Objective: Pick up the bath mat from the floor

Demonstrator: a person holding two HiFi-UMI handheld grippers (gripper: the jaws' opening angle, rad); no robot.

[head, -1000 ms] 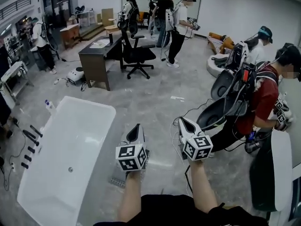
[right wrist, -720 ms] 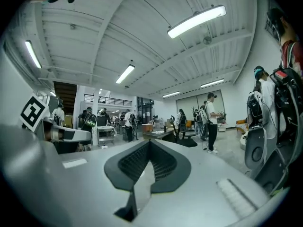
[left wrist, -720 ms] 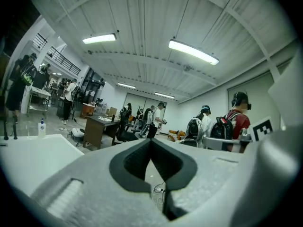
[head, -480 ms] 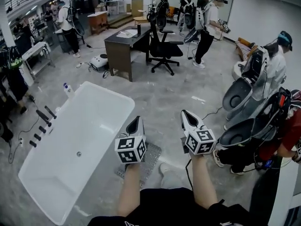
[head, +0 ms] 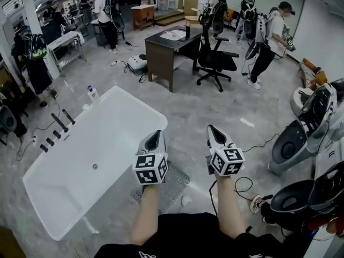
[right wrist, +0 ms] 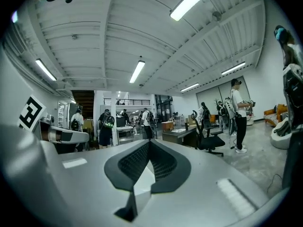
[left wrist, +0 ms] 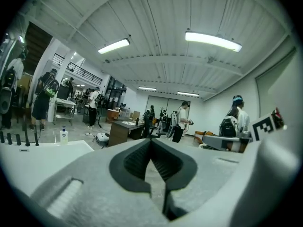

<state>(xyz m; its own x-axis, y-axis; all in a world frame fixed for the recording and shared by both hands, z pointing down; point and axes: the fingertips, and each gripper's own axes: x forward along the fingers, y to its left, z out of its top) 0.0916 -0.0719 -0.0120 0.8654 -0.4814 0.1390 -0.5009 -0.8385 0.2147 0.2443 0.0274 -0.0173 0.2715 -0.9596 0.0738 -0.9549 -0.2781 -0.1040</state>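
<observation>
A grey dotted bath mat lies flat on the floor beside the white bathtub, partly hidden under my left arm. In the head view my left gripper is held level above the mat's near-left part, jaws shut and empty. My right gripper is level to the right of the mat, also shut with nothing in it. The left gripper view has the left gripper closed tip to tip, looking across the room. In the right gripper view, the right gripper is likewise closed. Neither gripper view takes in the mat.
A black cable runs over the floor at the right. Dark egg-shaped chairs stand at the far right. A desk and an office chair are ahead, with several people around. A soap bottle sits on the tub's corner.
The view has swung leftwards: the tub and the mat slid right and nearer to centre, and the mat has come into view. Both grippers stayed shut and side by side.
</observation>
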